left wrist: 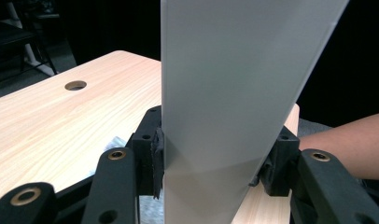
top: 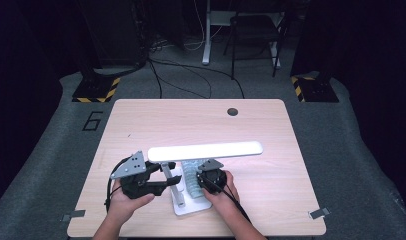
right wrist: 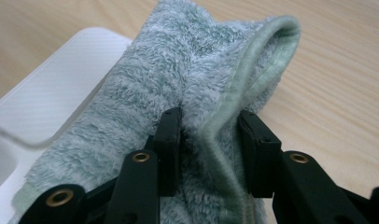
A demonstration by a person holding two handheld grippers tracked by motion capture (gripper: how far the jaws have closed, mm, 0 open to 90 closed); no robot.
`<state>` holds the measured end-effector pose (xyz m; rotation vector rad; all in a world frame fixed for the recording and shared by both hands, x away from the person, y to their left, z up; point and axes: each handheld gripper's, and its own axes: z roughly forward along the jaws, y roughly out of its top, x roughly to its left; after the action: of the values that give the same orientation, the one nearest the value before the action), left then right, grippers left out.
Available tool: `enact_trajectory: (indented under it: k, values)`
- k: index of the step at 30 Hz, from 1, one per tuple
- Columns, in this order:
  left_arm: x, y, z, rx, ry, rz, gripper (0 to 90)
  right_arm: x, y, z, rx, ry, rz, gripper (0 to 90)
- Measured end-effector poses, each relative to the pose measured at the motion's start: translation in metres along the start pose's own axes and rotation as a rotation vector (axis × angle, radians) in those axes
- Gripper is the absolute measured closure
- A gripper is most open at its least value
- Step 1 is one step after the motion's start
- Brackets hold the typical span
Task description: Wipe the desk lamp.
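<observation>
A white desk lamp stands near the table's front middle, its lit head (top: pixel 206 150) stretched left to right over its flat white base (top: pixel 191 207). My left gripper (top: pixel 167 181) is shut on the lamp's upright arm (left wrist: pixel 225 116), with both jaws pressed against its sides. A pale green fluffy cloth (right wrist: pixel 178 93) lies over the lamp base (right wrist: pixel 47 93). In the right gripper view, my right gripper (right wrist: pixel 210 140) is shut on a fold of that cloth. From above the cloth (top: pixel 190 175) shows beside the right gripper (top: pixel 203 179), under the lamp head.
The light wooden table (top: pixel 141 125) has a round cable hole (top: pixel 232 111) at the back. A person's hands (top: pixel 126 200) hold both grippers near the front edge. Beyond the table are floor cables, a chair (top: pixel 256 30) and striped stand bases (top: pixel 96 90).
</observation>
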<state>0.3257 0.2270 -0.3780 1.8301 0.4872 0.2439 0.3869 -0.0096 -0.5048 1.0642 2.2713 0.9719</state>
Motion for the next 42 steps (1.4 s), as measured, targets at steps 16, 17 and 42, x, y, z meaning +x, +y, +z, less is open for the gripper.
enact_trajectory:
  k: [16, 17, 42]
  values:
    - [0.000, 0.000, 0.000, -0.005, 0.007, 0.005, 51.3, 0.024, -0.027, -0.042, 0.009, 0.040, -0.097, 57.1]
    - [0.000, 0.000, 0.000, -0.002, 0.005, 0.005, 51.3, 0.025, -0.027, -0.044, 0.010, 0.042, -0.077, 54.2]
    - [0.001, 0.000, 0.000, -0.006, -0.006, 0.001, 51.2, 0.042, -0.024, -0.035, -0.034, 0.075, -0.155, 53.8]
